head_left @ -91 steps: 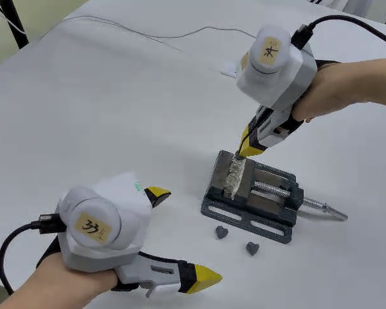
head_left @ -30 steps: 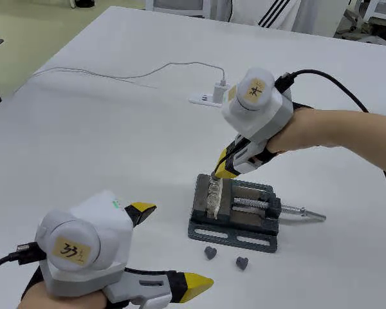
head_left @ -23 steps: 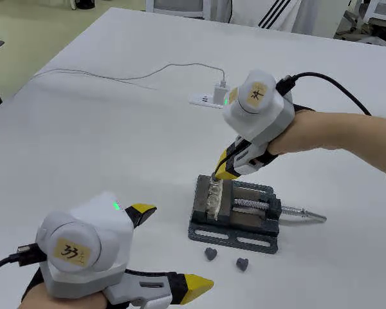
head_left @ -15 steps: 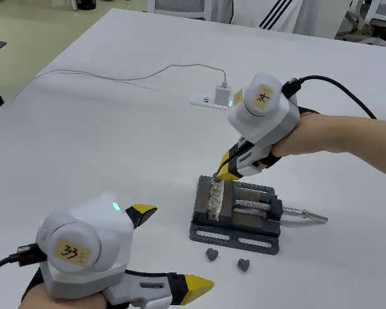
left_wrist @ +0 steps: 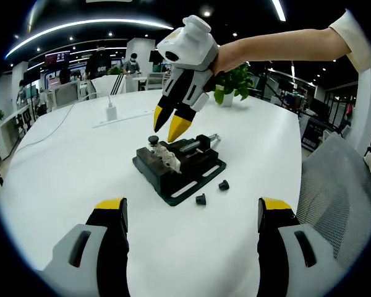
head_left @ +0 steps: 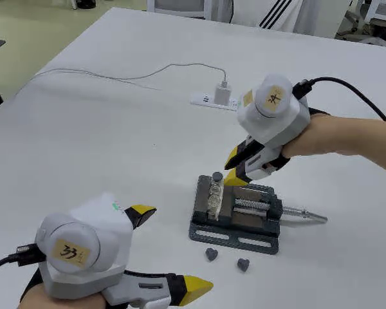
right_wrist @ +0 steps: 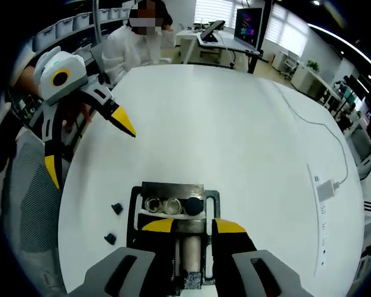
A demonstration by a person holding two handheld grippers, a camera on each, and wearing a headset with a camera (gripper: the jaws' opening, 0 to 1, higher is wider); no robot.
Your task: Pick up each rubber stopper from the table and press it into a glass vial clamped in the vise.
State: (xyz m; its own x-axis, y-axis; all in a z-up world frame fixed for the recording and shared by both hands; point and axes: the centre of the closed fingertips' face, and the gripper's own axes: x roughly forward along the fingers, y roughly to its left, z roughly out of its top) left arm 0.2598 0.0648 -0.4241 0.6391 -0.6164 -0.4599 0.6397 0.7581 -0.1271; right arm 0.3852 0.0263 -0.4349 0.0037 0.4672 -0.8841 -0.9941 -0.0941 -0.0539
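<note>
left tongs (head_left: pixel 175 246): handle cut off by head view's lower edge
vise (right_wrist: pixel 173 187): near end hidden behind right tongs (right_wrist: pixel 191 226)
glass vials (head_left: pixel 214 197): number too small to tell

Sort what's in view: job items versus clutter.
Job:
vise
glass vials
seated stopper
two loose stoppers
right hand-held gripper

Lying about:
power strip
charger
white cable
</note>
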